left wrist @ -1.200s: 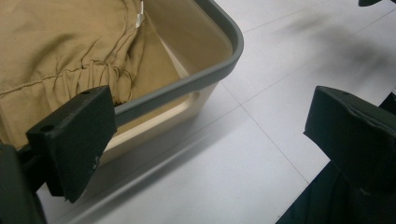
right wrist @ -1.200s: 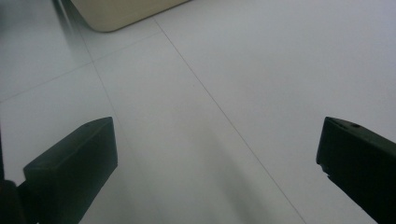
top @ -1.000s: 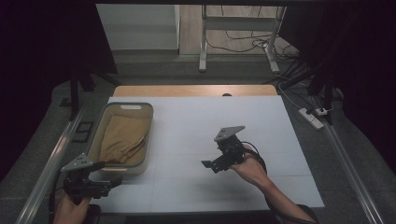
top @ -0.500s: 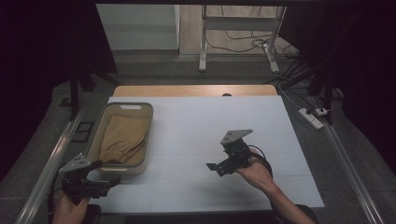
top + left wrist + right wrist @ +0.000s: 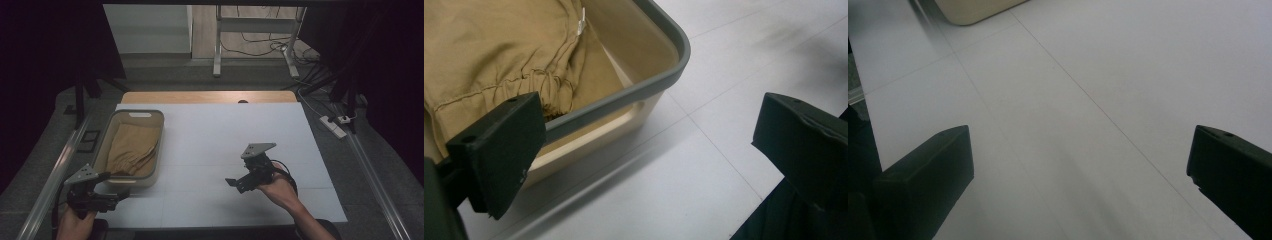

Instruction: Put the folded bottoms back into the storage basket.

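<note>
On the white table (image 5: pixel 210 135), a beige bin (image 5: pixel 150 180) holds tan cloth (image 5: pixel 131 147). Left gripper (image 5: pixel 120 196) and right gripper (image 5: pixel 232 183) hover wide open, holding nothing.

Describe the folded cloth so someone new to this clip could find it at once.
Start at the white table and go to its left side, where a beige bin with a grey rim stands. The tan cloth lies folded inside it, the only fabric here, with a gathered elastic edge.

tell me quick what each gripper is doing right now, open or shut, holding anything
Left gripper: open, holding nothing, jaws by the corner of the beige plastic bin with tan cloth inside.
Right gripper: open, holding nothing, above the white table.
</note>
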`<state>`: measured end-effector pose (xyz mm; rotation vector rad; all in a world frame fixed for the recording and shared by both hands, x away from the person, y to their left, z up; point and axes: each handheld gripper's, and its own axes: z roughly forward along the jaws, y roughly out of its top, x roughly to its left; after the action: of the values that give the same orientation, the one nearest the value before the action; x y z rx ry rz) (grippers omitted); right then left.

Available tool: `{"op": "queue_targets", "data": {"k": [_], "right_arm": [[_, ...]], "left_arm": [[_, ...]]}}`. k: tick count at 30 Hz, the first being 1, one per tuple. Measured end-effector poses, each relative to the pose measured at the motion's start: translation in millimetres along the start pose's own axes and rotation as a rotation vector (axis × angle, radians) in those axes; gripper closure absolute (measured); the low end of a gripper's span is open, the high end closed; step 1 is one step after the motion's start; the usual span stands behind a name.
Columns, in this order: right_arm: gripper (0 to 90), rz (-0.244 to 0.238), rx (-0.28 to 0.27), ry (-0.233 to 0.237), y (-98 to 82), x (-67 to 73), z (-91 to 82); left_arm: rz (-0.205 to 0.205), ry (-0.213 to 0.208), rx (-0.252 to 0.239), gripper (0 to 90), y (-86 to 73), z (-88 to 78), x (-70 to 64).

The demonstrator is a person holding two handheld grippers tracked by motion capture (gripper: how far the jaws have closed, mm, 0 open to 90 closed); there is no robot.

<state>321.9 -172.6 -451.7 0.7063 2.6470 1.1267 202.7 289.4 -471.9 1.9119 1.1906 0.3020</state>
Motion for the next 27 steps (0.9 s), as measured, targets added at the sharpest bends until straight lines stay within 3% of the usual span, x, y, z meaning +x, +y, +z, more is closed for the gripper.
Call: {"op": "queue_targets", "data": {"k": [27], "right_arm": [[0.0, 0.05, -0.024, -0.09, -24.2, -1.3, -34.1]], "left_arm": [[-0.006, -0.024, -0.003, 1.6, -0.3, -0.3, 2.1]]}}
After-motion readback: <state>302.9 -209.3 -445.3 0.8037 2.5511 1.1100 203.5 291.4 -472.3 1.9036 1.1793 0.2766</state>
